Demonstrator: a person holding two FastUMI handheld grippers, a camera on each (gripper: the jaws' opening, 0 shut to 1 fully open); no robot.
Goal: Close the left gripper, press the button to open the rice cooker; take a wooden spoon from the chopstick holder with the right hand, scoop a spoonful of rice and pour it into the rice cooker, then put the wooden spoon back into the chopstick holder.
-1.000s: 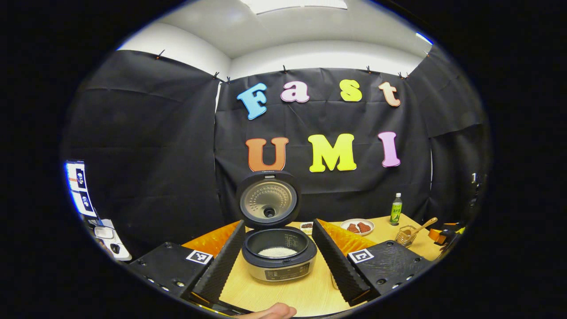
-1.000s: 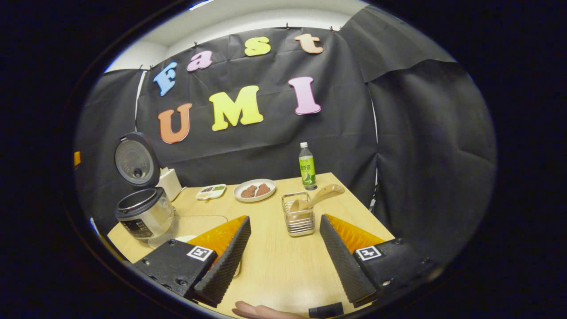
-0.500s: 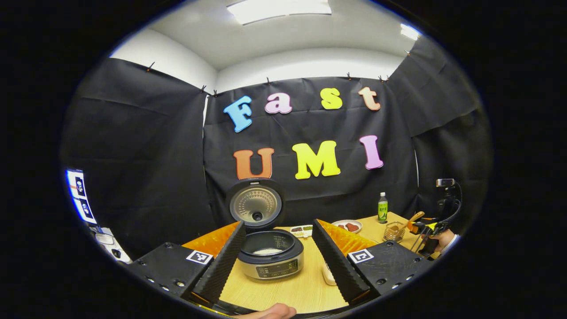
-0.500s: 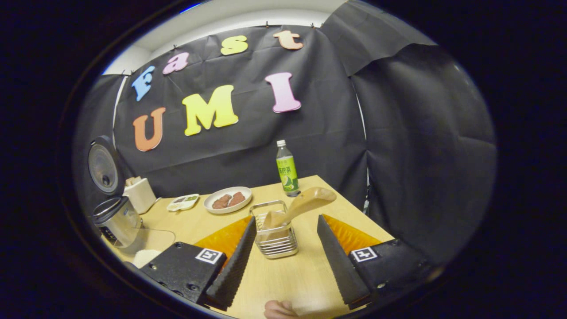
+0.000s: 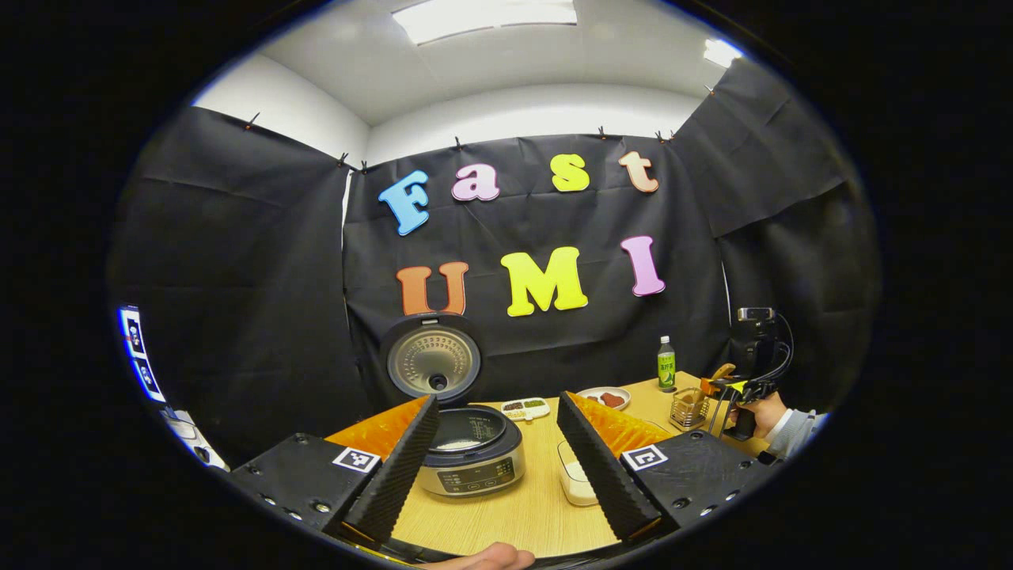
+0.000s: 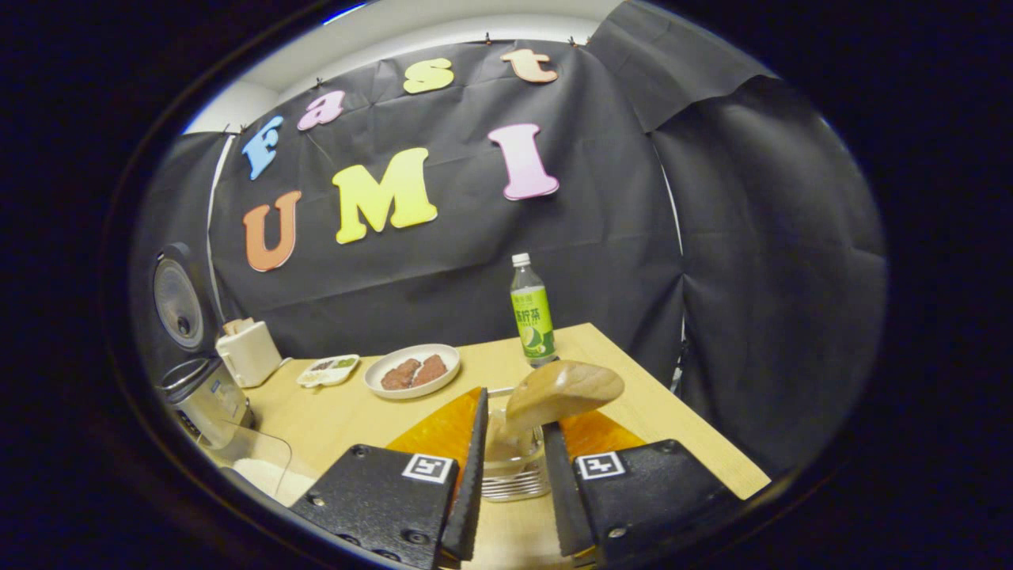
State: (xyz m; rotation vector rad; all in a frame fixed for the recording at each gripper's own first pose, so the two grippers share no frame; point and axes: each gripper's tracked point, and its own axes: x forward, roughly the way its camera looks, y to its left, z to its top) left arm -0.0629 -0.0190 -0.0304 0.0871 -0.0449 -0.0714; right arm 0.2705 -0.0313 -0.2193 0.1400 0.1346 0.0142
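The rice cooker stands open on the wooden table with its lid upright and white rice inside. My left gripper hovers in front of it, open and holding nothing. A clear box of rice sits just right of the cooker. In the right gripper view the wooden spoon leans out of the wire chopstick holder. My right gripper is shut on the spoon's handle just above the holder. That gripper and the hand holding it appear far right in the left gripper view, at the holder.
A green bottle stands at the table's back edge. A plate of brown food, a small snack tray and a white box sit along the back. The open cooker and rice box are far left.
My right gripper moved forward to the holder and narrowed its fingers onto the spoon handle. My left gripper drew back from the cooker, staying open.
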